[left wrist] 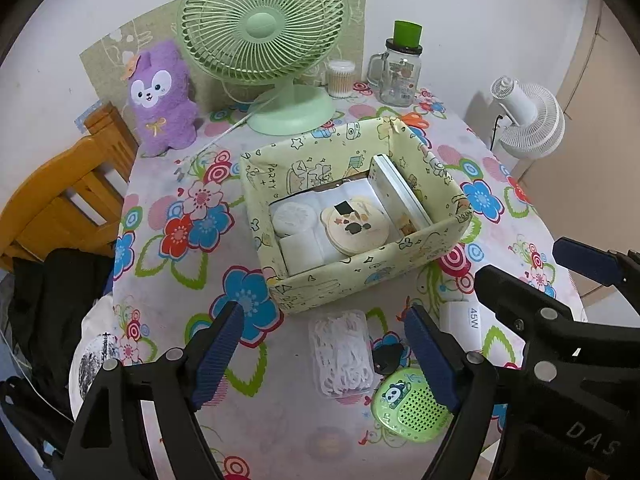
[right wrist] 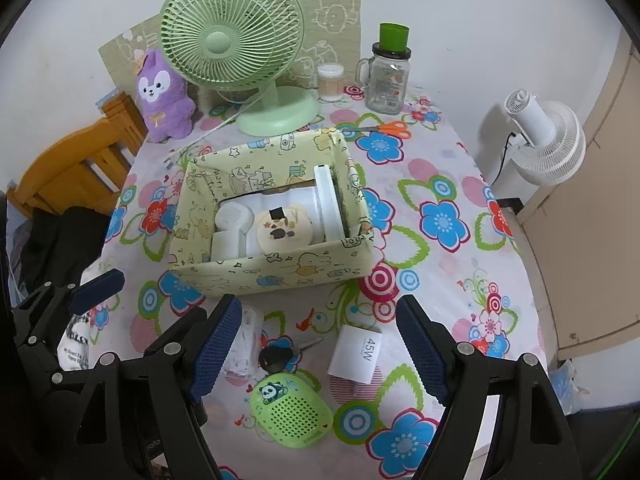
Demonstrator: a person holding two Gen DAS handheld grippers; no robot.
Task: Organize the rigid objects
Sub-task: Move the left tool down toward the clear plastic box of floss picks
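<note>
One paper box (left wrist: pixel 352 280) with cartoon drawings sits in the middle of the flowery bench (left wrist: pixel 168 288). Inside are one round patterned disc (left wrist: pixel 354 226), one round white lid (left wrist: pixel 294 218) and one flat white case on its edge (left wrist: pixel 394 192). In front of the box lie four things: a clear packet of white strings (left wrist: pixel 344 354), a black key (right wrist: pixel 278 356), a white square charger (right wrist: pixel 356 354) and a bumpy green panda speaker (right wrist: pixel 292 410). The left tongs (left wrist: pixel 328 360) and the right tongs (right wrist: pixel 316 356) are both spread wide, holding nothing.
</note>
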